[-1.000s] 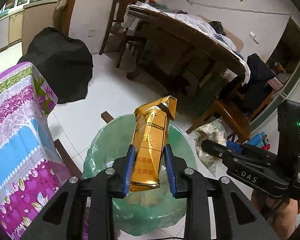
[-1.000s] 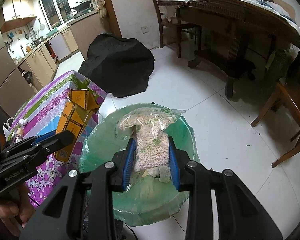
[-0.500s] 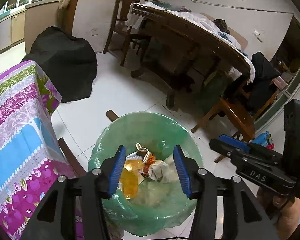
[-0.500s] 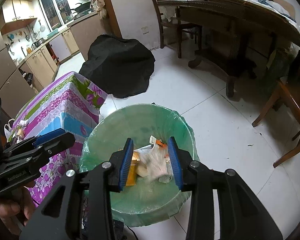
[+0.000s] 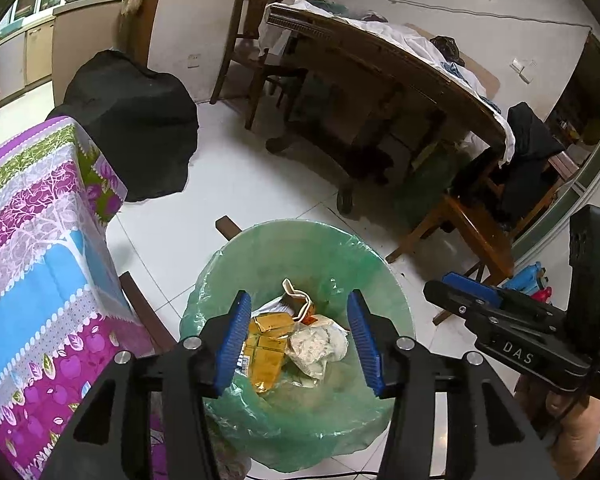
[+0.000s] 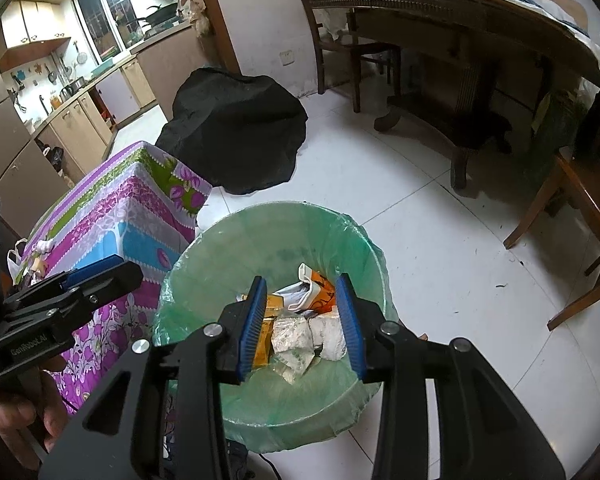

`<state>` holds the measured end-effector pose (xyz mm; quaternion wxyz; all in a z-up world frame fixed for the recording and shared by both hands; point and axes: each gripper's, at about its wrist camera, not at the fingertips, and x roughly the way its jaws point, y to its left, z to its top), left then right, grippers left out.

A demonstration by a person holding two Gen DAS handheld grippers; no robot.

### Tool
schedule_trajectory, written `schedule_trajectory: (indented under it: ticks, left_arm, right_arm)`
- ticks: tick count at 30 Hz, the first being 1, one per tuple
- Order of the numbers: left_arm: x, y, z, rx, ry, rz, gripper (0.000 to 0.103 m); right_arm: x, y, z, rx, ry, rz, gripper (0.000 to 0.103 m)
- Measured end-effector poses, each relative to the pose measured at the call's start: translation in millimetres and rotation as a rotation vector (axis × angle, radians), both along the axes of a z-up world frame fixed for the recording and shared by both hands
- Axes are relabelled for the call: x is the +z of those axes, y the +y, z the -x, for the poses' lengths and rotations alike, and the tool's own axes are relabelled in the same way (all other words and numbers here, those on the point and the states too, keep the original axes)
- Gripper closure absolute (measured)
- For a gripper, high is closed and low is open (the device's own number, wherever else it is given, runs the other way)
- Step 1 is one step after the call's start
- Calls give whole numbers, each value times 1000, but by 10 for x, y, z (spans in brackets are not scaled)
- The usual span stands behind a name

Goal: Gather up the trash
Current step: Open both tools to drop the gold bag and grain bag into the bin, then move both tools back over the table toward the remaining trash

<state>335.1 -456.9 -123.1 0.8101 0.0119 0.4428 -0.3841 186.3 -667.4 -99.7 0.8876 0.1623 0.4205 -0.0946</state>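
Trash in the green-lined bin, heaped on the bottom: gold packet to the left, clear bag of pale grains touching it on the right, white carton with orange print behind both. Found nothing of it between the tongs. Left gripper held above the bin's mouth, blue pads spread wide and empty. Right gripper likewise above the mouth, spread somewhat less and just as empty. Seen side by side over the bin in each other's views, near but apart.

Judged the drop as done for these pieces, and the step in hand as getting clear of the bin and going after whatever was left to collect. Called for a straight lift with both pairs of tongs kept spread, so as not to pinch the loose liner or drag a packet back up. Called also for care at the liner's rim, thin and crinkled, likely to catch on a fingertip if brushed sideways. Best to draw the two tools away one at a time, or outward to their own sides, given how closely they were placed.

Could not tell whether more trash lay on the table under the patterned cloth just beside the bin; only some small things at its far edge in the right view, too small to name. Worth a look there first, then across the white floor toward the black cover.
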Motion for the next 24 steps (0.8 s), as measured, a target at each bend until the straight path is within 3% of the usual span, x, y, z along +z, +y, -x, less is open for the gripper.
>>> schedule_trajectory:
  ticks: [10,14,16,18,24]
  left_arm:
    - [-6,11,2,2,-7,-7,47]
    - [11,34,31,4,-15,-13,39]
    - [23,60,43,1,-20,-16,25]
    - [39,94,59,0,-32,-22,18]
    - [128,275,65,23,-50,-23,18]
  right_arm:
    - [8,-13,0,-1,0,-2,63]
    - [22,1,15,-1,-9,1,55]
    - [35,11,33,-7,-18,6,45]
    - [55,11,69,-19,-34,13,32]
    - [111,36,138,-32,-50,17,32]
